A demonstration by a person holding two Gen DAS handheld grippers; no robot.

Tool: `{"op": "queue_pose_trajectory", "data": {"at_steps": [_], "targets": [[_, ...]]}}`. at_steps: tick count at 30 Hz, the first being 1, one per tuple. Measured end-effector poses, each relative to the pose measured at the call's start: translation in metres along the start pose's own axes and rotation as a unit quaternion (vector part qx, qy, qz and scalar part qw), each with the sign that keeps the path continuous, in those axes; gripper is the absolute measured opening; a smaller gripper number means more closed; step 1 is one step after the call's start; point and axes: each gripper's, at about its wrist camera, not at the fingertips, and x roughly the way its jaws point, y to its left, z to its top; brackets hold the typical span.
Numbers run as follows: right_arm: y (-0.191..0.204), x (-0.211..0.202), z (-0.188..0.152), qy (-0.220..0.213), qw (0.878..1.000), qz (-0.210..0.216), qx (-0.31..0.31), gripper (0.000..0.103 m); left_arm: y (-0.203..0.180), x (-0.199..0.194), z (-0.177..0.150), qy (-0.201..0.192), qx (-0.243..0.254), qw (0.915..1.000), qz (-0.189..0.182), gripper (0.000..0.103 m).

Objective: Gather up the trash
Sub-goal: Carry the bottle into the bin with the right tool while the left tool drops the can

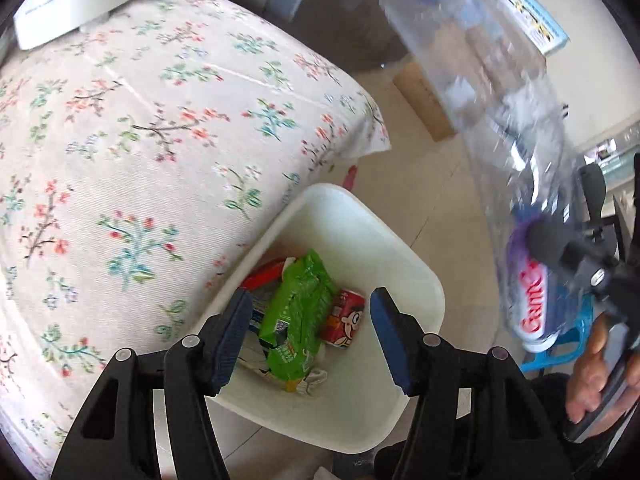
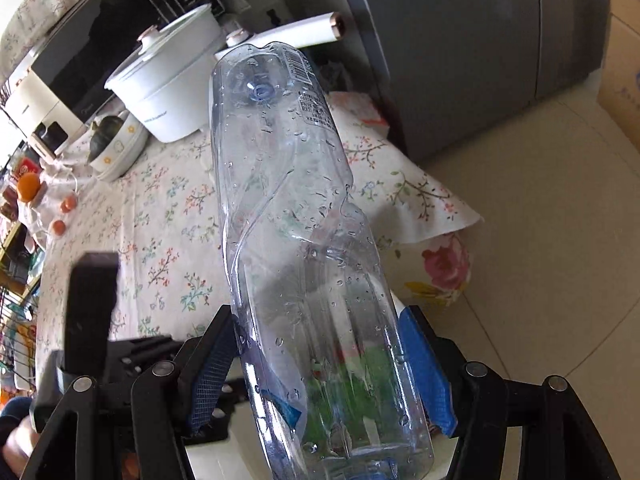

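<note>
Right gripper (image 2: 320, 368) clamped on crushed clear bottle (image 2: 292, 240), base pointing away, carried beside white bin (image 1: 420, 280) for drop. Left gripper (image 1: 310, 332) hovered over bin, jaws wide apart, empty. Green wrapper (image 1: 300, 312) and red carton (image 1: 344, 320) lay in bin beside floral-cloth table (image 1: 140, 140).

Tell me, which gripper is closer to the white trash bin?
Left. The left gripper hovers open right above the white trash bin; the right gripper holds the plastic bottle off to its side.

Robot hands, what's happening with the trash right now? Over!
Left gripper open, above the bin. Right gripper shut on empty plastic bottle, beside the bin. Nothing blocking.
</note>
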Motion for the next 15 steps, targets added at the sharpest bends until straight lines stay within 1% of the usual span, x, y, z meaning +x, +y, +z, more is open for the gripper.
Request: {"op": "queue_pose_trajectory", "data": {"at_steps": [3,5,9,12,15], "targets": [[0.007,0.018,-0.008,0.034,0.999,-0.007,-0.006,0.071,0.02,-0.026,0.005,-0.032,-0.024,0.9992,0.005,0.064],[0.01,0.031,-0.015,0.062,0.998,-0.014,-0.01,0.07,0.034,-0.036,0.008,-0.043,-0.039,0.9983,0.009,0.066],[0.014,0.048,-0.033,0.111,0.993,-0.027,-0.008,0.071,0.052,-0.043,0.01,-0.04,-0.066,0.997,-0.003,0.066],[0.008,0.057,-0.051,0.14,0.989,-0.04,0.023,0.071,0.056,-0.049,0.009,-0.04,-0.072,0.9966,-0.008,0.066],[-0.004,0.065,-0.064,0.155,0.985,-0.054,0.06,0.071,0.053,-0.052,0.008,-0.041,-0.065,0.9969,-0.013,0.066]]}}
